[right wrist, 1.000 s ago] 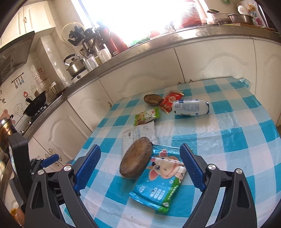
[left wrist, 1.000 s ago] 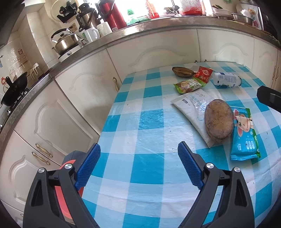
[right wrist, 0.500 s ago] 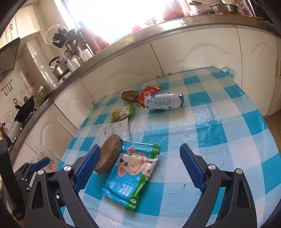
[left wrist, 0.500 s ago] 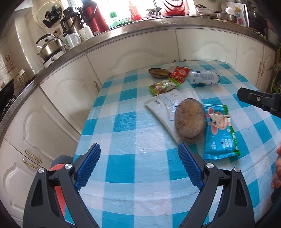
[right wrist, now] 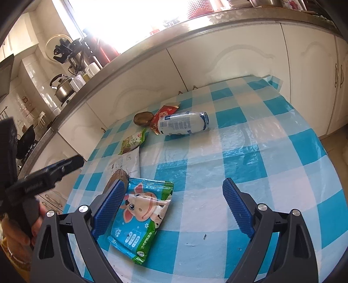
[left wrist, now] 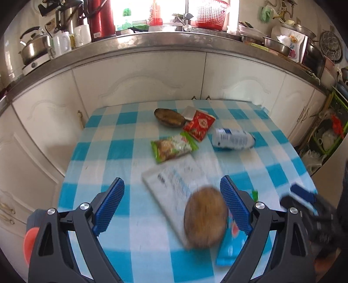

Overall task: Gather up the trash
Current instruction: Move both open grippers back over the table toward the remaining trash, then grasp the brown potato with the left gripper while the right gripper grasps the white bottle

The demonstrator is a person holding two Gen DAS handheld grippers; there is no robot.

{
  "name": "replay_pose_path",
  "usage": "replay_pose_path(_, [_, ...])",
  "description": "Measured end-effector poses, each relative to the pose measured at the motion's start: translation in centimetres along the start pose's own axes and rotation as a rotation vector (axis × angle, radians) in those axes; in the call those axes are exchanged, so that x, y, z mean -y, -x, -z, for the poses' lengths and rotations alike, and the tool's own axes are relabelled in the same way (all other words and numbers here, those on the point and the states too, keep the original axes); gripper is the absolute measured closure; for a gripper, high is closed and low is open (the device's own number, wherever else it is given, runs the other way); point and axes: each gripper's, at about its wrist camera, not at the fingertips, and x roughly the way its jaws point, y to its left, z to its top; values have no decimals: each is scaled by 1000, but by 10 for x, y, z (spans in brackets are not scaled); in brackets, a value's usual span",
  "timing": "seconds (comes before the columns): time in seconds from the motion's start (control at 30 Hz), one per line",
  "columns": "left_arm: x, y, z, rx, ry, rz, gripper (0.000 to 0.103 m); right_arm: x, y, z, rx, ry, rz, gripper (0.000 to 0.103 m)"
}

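- White cabinets (left wrist: 139, 87) under a steel counter (left wrist: 174, 43) back a table with a blue-and-white check cloth (right wrist: 250, 152); kettle (left wrist: 34, 48), red flask (left wrist: 102, 19) and red basket (left wrist: 209, 14) stand on the counter.
- Left gripper (left wrist: 171, 209) hangs over the near part of the cloth, jaws spread wide, nothing between them gripped.
- A brown round lump (left wrist: 204, 217) lies at about 5 o'clock in the left view, just inside the gripper's right finger, blurred, resting on a white pouch (left wrist: 176, 176).
- Blue pouch (right wrist: 141, 215) with a cartoon cow lies beside the lump; in the right view it sits at 7 o'clock, its left edge behind the right gripper's left finger.
- Right gripper (right wrist: 174, 206) is wide open and holds nothing; bare cloth lies between its fingers past the pouch.
- Green packet (left wrist: 174, 147) lies near centre of the left view, just beyond the white pouch.
- Red packet (left wrist: 199, 125) lies at 12 o'clock from it, beside a second brown lump (left wrist: 169, 117).
- White bottle (right wrist: 182, 125) lies on its side, touching the red packet's edge in the right view.
- Each gripper shows in the other's view: the right at 4 o'clock, the left at 9 o'clock.
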Motion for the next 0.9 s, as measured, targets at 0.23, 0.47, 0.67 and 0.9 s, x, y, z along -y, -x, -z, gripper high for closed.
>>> replay_pose_path(0.23, [-19, -86, -68, -95, 173, 19, 13, 8, -4, -5, 2, -21, -16, 12])
replay_pose_path(0.47, [-27, -160, -102, -158, 377, 23, 13, 15, -5, -13, 6, -44, -42, 12])
replay_pose_path(0.67, [-24, -196, -111, -206, 380, -58, 18, 25, -8, -21, -4, -64, -40, 12])
replay_pose_path(0.9, [-20, -209, -113, -204, 344, -50, 37, 28, -21, -29, -61, -7, 10, 12])
